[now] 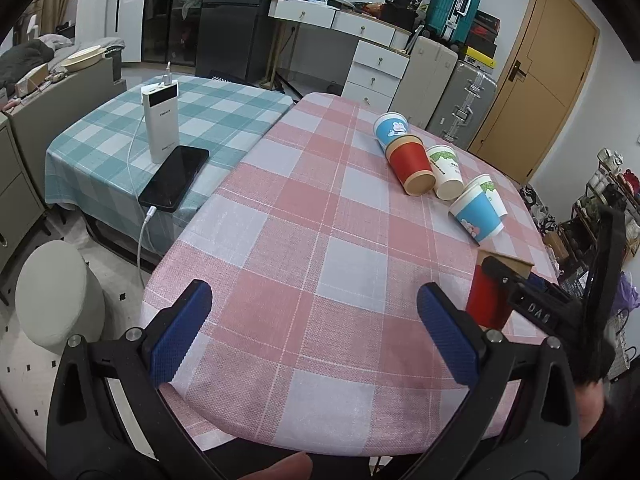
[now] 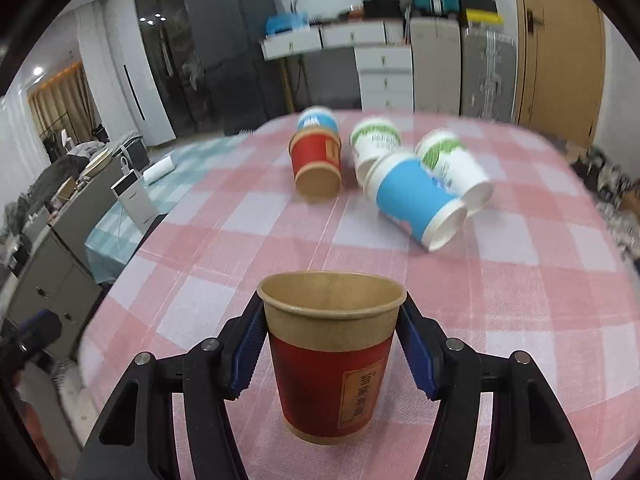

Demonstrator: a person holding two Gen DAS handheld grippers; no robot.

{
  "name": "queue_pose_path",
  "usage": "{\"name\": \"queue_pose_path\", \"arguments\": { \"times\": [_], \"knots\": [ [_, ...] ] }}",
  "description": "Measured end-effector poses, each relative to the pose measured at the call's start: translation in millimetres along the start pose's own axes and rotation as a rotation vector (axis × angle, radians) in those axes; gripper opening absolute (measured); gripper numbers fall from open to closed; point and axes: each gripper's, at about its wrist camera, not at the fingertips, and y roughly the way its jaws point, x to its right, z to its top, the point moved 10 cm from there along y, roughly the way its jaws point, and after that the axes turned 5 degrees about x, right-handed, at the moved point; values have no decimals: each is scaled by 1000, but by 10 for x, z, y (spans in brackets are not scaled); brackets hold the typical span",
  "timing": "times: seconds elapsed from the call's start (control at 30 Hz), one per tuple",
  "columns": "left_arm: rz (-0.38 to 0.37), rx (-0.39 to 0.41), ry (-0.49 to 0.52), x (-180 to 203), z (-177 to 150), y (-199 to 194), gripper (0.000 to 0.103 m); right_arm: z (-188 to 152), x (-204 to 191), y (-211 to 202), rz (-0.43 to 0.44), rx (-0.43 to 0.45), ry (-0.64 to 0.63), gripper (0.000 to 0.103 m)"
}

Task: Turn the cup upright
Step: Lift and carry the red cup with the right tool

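Cup upright, red with kraft rim; right tool grips it.

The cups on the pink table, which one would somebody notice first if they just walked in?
Probably the red cup, standing upright with its open mouth up, right between the fingers of the right gripper at the near end of the pink checked table. Next, the five tipped-over cups farther back, such as the blue cup lying on its side. The left gripper hangs open with nothing in it.
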Motion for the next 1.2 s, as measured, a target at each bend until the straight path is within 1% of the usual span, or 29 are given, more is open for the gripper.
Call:
{"name": "queue_pose_path", "arguments": {
  "times": [0.07, 0.13, 0.2, 0.27, 0.33, 0.4, 0.53, 0.63, 0.8, 0.9, 1.03, 1.1, 1.17, 1.2],
  "knots": [
    [0, -3, 2, 19, -16, -8, 103, 7, -36, -35, -22, 55, -41, 64],
    [1, -9, 11, 48, -37, -11, 103, -8, -81, -79, -21, 95, -60, 64],
    [-1, -14, 14, 72, -66, -16, 103, -31, -65, -94, -52, 124, -74, 64],
    [0, -17, 17, 86, -88, -10, 102, -66, -57, -112, -63, 146, -84, 63],
    [-1, -24, 17, 95, -108, -2, 103, -98, -69, -145, -48, 159, -91, 63],
    [-2, -29, 12, 99, -116, 2, 102, -141, -47, -199, -58, 171, -100, 61],
    [-8, -25, 13, 109, -119, -17, 102, -234, -12, -327, -47, 209, -76, 61],
    [-10, -25, 16, 118, -125, -35, 103, -279, -10, -381, -48, 217, -69, 61],
    [-18, -20, 18, 151, -137, -92, 102, -355, 12, -473, -44, 203, -40, 65],
    [-19, -23, 17, 161, -149, -96, 102, -417, 16, -527, -30, 204, -27, 66],
    [-2, -39, 28, 171, -192, -78, 103, -482, 8, -578, -28, 200, -38, 67],
    [-8, -45, 26, 190, -200, -73, 102, -508, -14, -588, -17, 192, -45, 71],
    [-9, -44, 34, 224, -200, -75, 102, -538, -39, -574, 4, 170, -44, 85],
    [-9, -45, 42, 245, -203, -67, 103, -545, -49, -579, 7, 168, -47, 87]
  ]
}}
